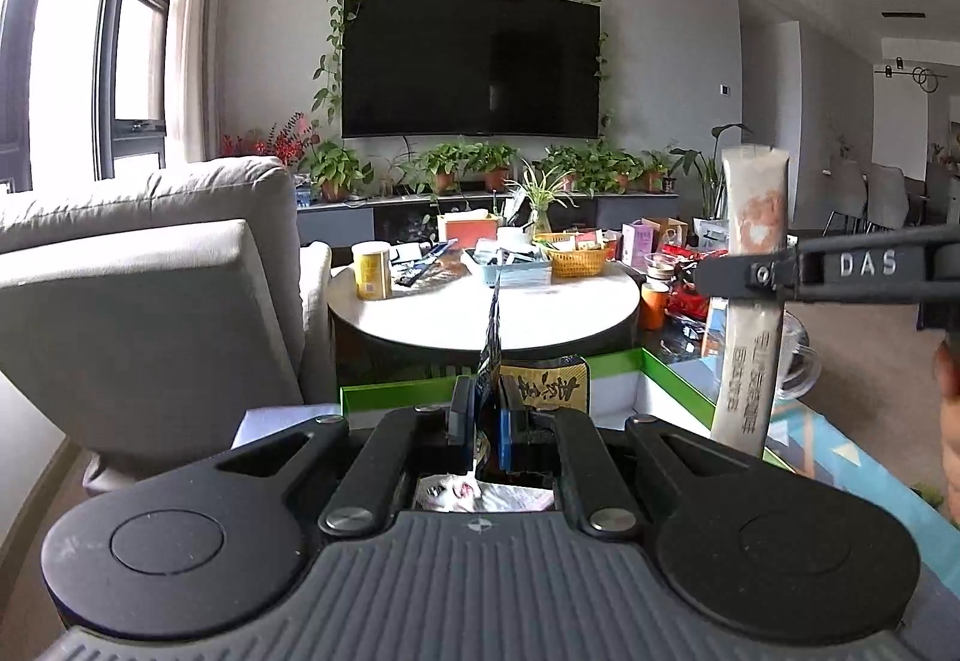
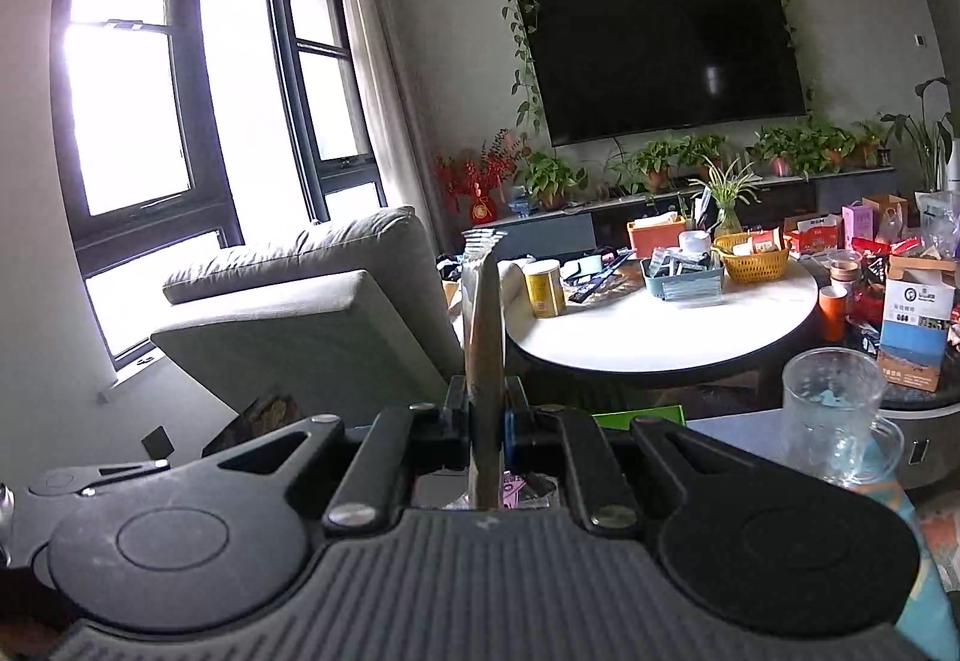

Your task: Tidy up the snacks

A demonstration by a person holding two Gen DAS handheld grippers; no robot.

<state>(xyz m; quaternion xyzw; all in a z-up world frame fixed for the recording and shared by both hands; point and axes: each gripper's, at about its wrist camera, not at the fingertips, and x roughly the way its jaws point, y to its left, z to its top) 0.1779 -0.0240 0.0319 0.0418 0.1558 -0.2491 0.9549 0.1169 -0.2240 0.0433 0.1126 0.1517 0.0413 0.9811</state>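
My left gripper is shut on a thin dark snack packet seen edge-on, standing up from between the pads. Behind it a yellow-and-black snack pack sits in a green-edged box. My right gripper is shut on a long pale snack stick pack that stands upright. In the left wrist view that same pack shows at the right, clamped in the right gripper's black fingers.
A round white table ahead holds a yellow can, a blue tray, a yellow basket and other packs. A grey sofa arm stands to the left. A clear glass mug stands at the right.
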